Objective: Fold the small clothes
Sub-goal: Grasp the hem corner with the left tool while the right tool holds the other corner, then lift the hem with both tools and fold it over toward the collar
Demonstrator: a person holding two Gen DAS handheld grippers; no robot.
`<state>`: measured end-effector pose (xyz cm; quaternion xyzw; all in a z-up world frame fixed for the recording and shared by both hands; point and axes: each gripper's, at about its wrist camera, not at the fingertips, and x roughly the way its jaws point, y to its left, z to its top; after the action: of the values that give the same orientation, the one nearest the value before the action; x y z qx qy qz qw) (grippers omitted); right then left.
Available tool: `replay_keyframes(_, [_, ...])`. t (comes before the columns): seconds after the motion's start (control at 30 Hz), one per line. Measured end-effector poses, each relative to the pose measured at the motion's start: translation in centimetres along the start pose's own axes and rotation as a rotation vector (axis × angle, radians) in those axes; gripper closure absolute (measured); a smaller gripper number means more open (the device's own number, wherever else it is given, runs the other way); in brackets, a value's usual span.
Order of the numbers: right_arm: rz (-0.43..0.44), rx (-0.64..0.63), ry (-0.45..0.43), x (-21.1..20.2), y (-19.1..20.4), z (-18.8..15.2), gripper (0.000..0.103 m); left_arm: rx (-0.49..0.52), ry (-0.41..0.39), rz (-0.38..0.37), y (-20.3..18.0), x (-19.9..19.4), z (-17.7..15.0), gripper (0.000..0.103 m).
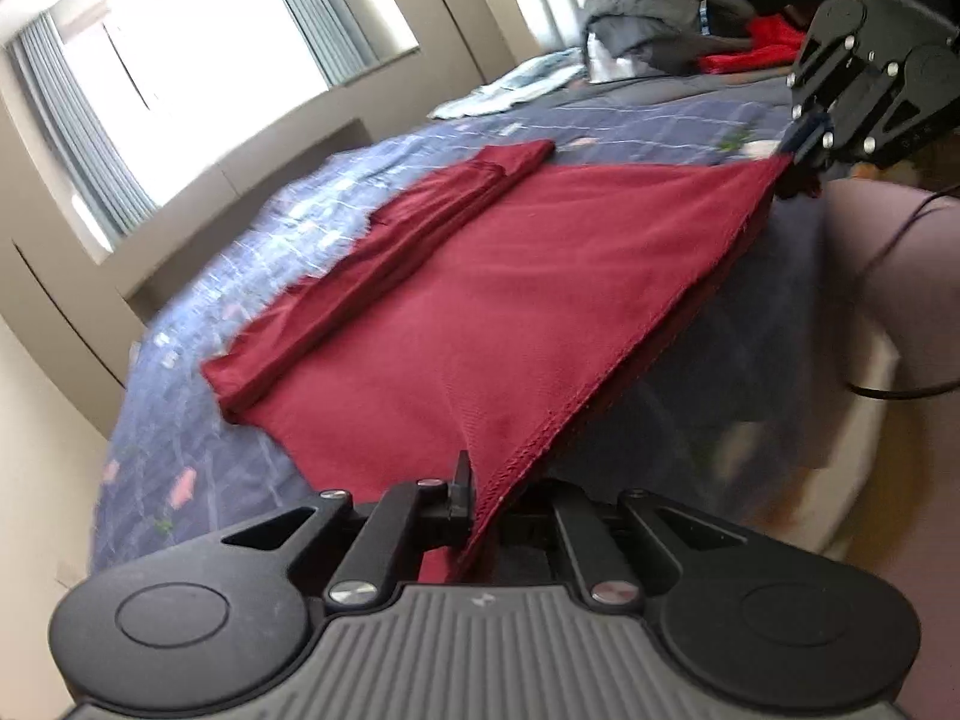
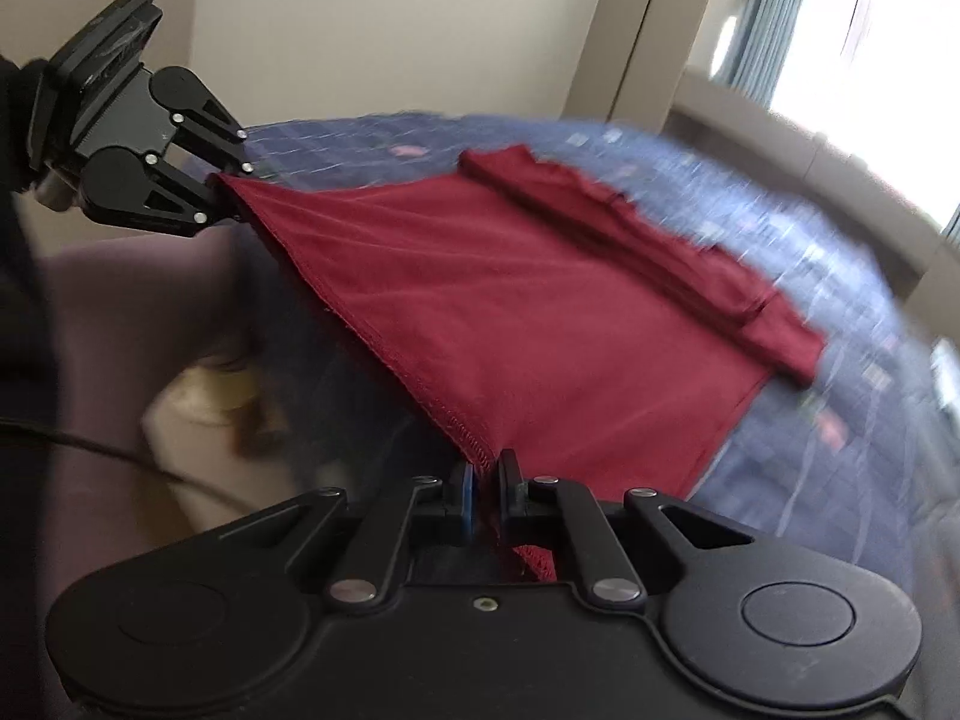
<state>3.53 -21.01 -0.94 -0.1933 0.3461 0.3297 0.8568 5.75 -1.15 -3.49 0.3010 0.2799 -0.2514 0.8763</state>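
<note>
The left gripper (image 1: pixel 480 504) is closed on one corner of the dark red garment (image 1: pixel 480 300), and the right gripper (image 2: pixel 485 480) is closed on the other corner of the same stitched hem (image 2: pixel 384 342). Between the two tools the hem is stretched tight and lifted above the blue patterned bedcover (image 1: pixel 198 312). Ahead of both grippers the rest of the cloth lies on the bed, with folded sleeves (image 2: pixel 648 252) along its far edge.
</note>
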Motion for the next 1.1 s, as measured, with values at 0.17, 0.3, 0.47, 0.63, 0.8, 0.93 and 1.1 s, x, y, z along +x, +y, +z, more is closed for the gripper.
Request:
replay_keyframes(0.17, [0.088, 0.003, 0.031, -3.0, -0.5, 1.2, 0.102, -0.046, 0.019, -0.093, 0.4, -3.4, 0.4, 0.1])
replay_keyframes(0.3, [0.056, 0.006, -0.035, -2.9, -3.3, 3.6, 0.103, -0.139, -0.002, -0.146, 3.6, -3.0, 2.6, 0.099])
replay_keyframes(0.47, [0.022, -0.045, -0.066, -2.1, -5.4, 5.9, 0.103, -0.092, -0.021, -0.153, 6.3, -2.4, 5.9, 0.099])
replay_keyframes(0.63, [0.041, -0.037, -0.073, -2.2, -6.0, 5.9, 0.103, -0.13, -0.014, -0.156, 8.2, -2.4, 7.6, 0.099])
replay_keyframes(0.8, [0.066, 0.01, -0.034, -2.1, -5.7, 4.2, 0.097, -0.141, -0.018, -0.146, 8.8, -2.3, 8.0, 0.099])
replay_keyframes(0.93, [0.1, 0.058, -0.031, -2.2, -5.1, 2.7, 0.065, -0.142, -0.007, -0.148, 8.7, -1.9, 8.3, 0.099])
replay_keyframes(1.1, [0.102, 0.044, -0.077, -1.3, -2.8, 2.2, 0.036, -0.158, -0.009, -0.155, 8.8, -1.7, 9.1, 0.099])
